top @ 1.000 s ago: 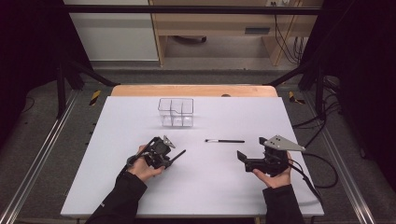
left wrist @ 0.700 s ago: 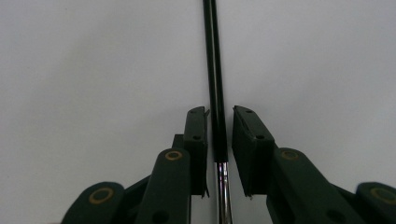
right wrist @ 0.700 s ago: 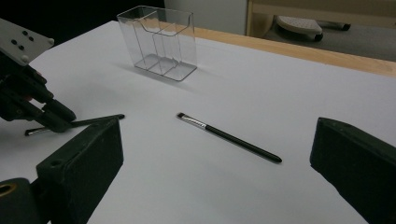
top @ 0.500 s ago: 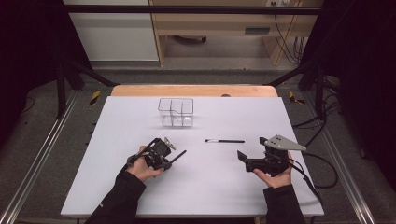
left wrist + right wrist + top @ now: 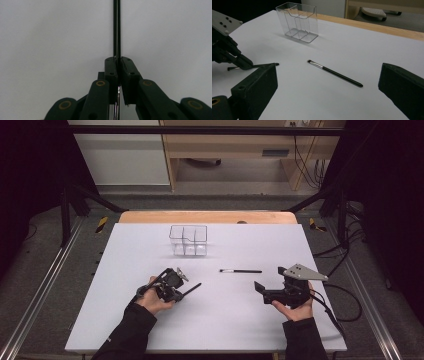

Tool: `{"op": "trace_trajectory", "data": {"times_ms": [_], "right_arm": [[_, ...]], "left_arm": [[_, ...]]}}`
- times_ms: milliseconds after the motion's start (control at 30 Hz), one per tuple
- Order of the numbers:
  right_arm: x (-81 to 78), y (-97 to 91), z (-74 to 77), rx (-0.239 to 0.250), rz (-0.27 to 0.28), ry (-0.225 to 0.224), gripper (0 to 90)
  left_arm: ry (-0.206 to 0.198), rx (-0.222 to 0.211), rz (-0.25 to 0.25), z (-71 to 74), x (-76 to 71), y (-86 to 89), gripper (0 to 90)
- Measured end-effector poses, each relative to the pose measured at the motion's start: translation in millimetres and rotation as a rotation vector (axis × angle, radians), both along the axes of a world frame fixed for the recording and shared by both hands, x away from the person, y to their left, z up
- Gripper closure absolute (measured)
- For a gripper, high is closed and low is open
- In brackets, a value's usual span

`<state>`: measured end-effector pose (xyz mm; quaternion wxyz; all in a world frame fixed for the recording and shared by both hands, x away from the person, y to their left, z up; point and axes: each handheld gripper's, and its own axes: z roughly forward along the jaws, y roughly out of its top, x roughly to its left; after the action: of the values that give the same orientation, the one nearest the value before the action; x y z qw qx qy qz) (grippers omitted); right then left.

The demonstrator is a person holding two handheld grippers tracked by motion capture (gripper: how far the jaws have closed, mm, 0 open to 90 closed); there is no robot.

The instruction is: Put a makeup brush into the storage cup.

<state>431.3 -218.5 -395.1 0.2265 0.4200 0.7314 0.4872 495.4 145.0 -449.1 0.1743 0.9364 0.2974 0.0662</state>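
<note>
Left tongs (image 5: 119, 72) have just closed on one brush (image 5: 117, 30); right tongs (image 5: 327, 92) gape empty; second brush (image 5: 334, 73), perhaps untouched.

In the left gripper view, the thin black handle (image 5: 117, 30) runs off the top edge, its far end unseen, and its near end is hidden between the left hand-held gripper (image 5: 118, 65) pads.

In the left gripper view, the left gripper (image 5: 118, 65) rises from the bottom edge with its two black jaws pressed together on a thin black handle (image 5: 116, 27), having just been closing on it. The handle runs straight up from between the pads to the top edge. Behind it lies the plain white surface (image 5: 50, 37). Brass-coloured pins mark the jaw linkages.
</note>
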Motion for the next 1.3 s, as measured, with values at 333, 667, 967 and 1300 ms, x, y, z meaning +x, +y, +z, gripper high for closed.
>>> {"op": "trace_trajectory", "data": {"times_ms": [333,667,967,1300], "right_arm": [[0.0,3.1,2.4,-0.033,0.021,0.010,2.8],[-3.2,15.7,12.6,-0.104,0.054,-0.007,3.0],[-3.2,26.9,17.7,-0.150,0.095,-0.007,3.2],[-2.0,49.9,26.6,-0.254,0.174,0.008,3.9]], "left_arm": [[-0.041,-0.056,-0.042,9.7,-4.0,4.7,83.3],[-0.070,-0.151,-0.092,34.4,-16.3,13.0,83.3],[-0.099,-0.168,-0.165,50.8,-24.8,8.8,83.3],[-0.083,-0.180,-0.216,57.6,-27.5,4.6,83.3]]}}
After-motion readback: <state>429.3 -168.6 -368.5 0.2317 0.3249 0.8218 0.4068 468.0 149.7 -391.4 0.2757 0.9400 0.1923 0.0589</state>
